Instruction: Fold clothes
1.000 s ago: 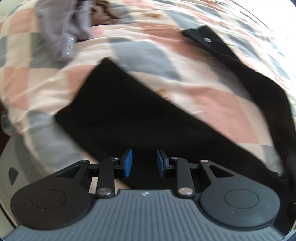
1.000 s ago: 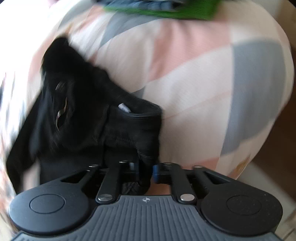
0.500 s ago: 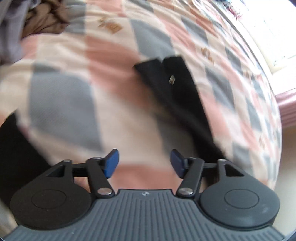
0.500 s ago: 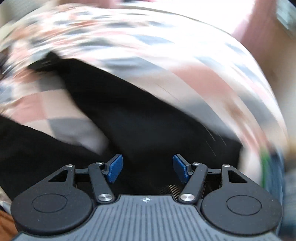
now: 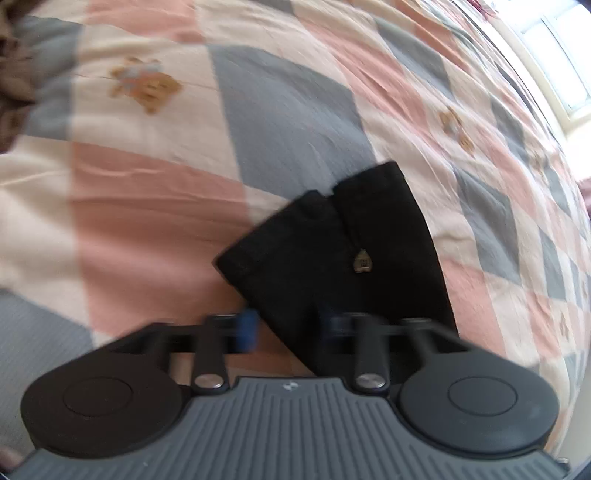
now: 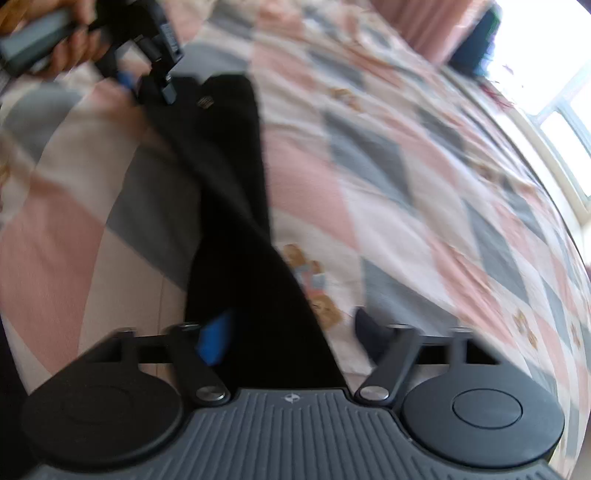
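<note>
- Black trousers (image 6: 229, 192) lie stretched in a long strip across a checked bed (image 5: 155, 206); no fold is visible yet.
- Left gripper (image 5: 284, 328) sits at the hem end; blur hides whether its jaws pinch the cloth or merely press together.
- Right gripper (image 6: 288, 336) straddles the strip further along, jaws spread but closing, cloth between them.
- Judged early: folding remains.

A bedroom in a home, going by the bed spread with a checked quilt (image 5: 155, 206) in pink, grey and cream squares, some printed with small teddy bears (image 5: 147, 86). Daylight from a window (image 6: 569, 122) past the bed's far edge, pink curtains (image 6: 424, 26) beside it, a heap of brown clothing (image 5: 11, 74) at one corner.
</note>
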A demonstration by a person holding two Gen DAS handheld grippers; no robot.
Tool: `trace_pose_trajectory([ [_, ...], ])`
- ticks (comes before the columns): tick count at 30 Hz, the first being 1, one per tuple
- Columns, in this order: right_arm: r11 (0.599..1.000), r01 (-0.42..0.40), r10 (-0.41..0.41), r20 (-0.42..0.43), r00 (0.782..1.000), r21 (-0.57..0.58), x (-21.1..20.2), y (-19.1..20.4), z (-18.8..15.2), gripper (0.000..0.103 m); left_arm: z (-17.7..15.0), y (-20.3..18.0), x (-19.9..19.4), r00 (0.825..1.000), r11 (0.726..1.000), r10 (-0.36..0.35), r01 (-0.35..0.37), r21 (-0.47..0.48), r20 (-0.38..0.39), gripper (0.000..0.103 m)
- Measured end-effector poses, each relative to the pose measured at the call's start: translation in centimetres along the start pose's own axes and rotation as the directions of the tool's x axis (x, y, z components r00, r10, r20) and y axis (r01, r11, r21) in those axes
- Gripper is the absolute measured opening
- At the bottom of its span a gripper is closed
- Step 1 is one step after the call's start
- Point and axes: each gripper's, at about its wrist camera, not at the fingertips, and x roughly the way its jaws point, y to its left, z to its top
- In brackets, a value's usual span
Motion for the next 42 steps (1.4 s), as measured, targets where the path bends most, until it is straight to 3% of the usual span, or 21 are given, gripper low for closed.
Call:
trace_pose_trajectory([
  [1,1.000,-0.015,0.015,-0.001,1.000,0.002,0.0,0.3,-0.2,0.016,0.0,0.0,-0.6,1.000,1.000,-0.013,0.013,0.015,0.025,0.001],
  [5,0.999,-0.050,0.050,0.064,0.997,-0.002,-3.5,1.0,-1.4,0.012,-1.4,-0.5,-7.2,0.977,0.990,-0.124,0.110,0.091,0.173,0.001],
  [9,0.995,-0.104,0.104,0.145,0.984,-0.013,-9.6,0.9,-2.2,0.012,-2.6,-1.6,-16.8,0.920,0.967,-0.248,0.217,0.132,0.302,0.001],
  [11,0.991,-0.133,0.132,0.199,0.971,-0.006,-12.1,-0.1,-2.0,0.012,-2.1,-3.2,-19.8,0.895,0.960,-0.270,0.221,0.174,0.354,0.001],
  [13,0.988,-0.152,0.147,0.239,0.960,0.000,-13.1,-1.6,-1.1,0.013,-0.2,-5.6,-18.9,0.899,0.965,-0.231,0.160,0.210,0.373,0.003],
  [15,0.994,-0.110,0.099,0.236,0.967,0.030,-11.7,-3.5,0.8,0.024,2.1,-7.7,-16.4,0.916,0.972,-0.157,0.077,0.222,0.370,0.017],
  [17,0.986,0.042,-0.072,0.190,0.979,0.161,-8.3,-5.8,3.0,0.081,4.7,-9.5,-11.9,0.949,0.982,-0.002,-0.057,0.178,0.316,0.021],
  [18,0.963,0.100,-0.139,0.142,0.980,0.251,-7.0,-6.9,3.6,0.088,5.1,-9.8,-10.3,0.958,0.983,0.052,-0.100,0.157,0.281,0.018],
  [20,0.883,0.216,-0.249,0.025,0.968,0.417,-4.5,-9.1,4.8,0.070,5.4,-9.8,-7.9,0.969,0.981,0.109,-0.141,0.134,0.221,0.019],
  [21,0.844,0.209,-0.245,0.007,0.970,0.494,-4.5,-9.7,4.7,0.070,4.9,-9.7,-7.4,0.971,0.979,0.111,-0.144,0.143,0.211,0.022],
  [22,0.799,0.196,-0.234,-0.007,0.972,0.568,-4.6,-10.2,4.5,0.070,4.2,-9.5,-7.4,0.972,0.978,0.099,-0.134,0.157,0.213,0.038],
  [23,0.765,0.133,-0.192,0.026,0.981,0.630,-5.1,-10.1,3.8,0.070,3.4,-8.8,-7.3,0.974,0.981,0.087,-0.121,0.153,0.210,0.053],
  [25,0.714,-0.001,-0.087,0.090,0.992,0.700,-6.1,-8.3,1.9,0.070,1.9,-6.2,-6.7,0.986,0.993,0.057,-0.072,0.092,0.158,0.052],
  [27,0.645,-0.132,0.014,0.161,0.987,0.753,-7.0,-6.5,-0.1,0.070,0.9,-3.4,-5.2,0.997,0.999,0.023,-0.021,-0.028,0.071,0.041],
  [29,0.483,-0.245,0.129,0.208,0.969,0.840,-6.9,-4.1,-2.8,0.070,0.1,-0.8,-3.4,0.999,0.984,-0.034,0.035,-0.175,0.008,0.041],
  [33,-0.034,-0.311,0.236,0.310,0.921,0.950,-4.8,0.3,-9.5,0.071,-0.4,1.9,-0.2,0.994,0.938,-0.108,0.107,-0.330,0.016,0.037],
  [35,-0.231,-0.264,0.222,0.315,0.923,0.937,-3.9,1.7,-12.4,0.070,0.0,2.4,1.3,0.992,0.922,-0.116,0.125,-0.367,0.046,0.033],
  [37,-0.316,-0.245,0.183,0.312,0.932,0.917,-3.4,2.1,-14.3,0.070,0.7,2.3,2.4,0.992,0.917,-0.113,0.127,-0.379,0.059,0.029],
  [38,-0.333,-0.237,0.161,0.302,0.940,0.913,-3.4,2.0,-14.9,0.068,1.1,2.0,2.9,0.991,0.917,-0.116,0.132,-0.376,0.064,0.020],
  [39,-0.344,-0.232,0.136,0.293,0.946,0.910,-3.4,2.0,-15.5,0.067,1.4,1.6,3.2,0.991,0.924,-0.118,0.133,-0.358,0.065,0.009],
  [42,-0.437,-0.217,0.075,0.276,0.958,0.873,-3.3,2.2,-17.5,0.063,2.2,-0.6,1.7,0.993,0.970,-0.087,0.101,-0.223,0.075,0.007],
])
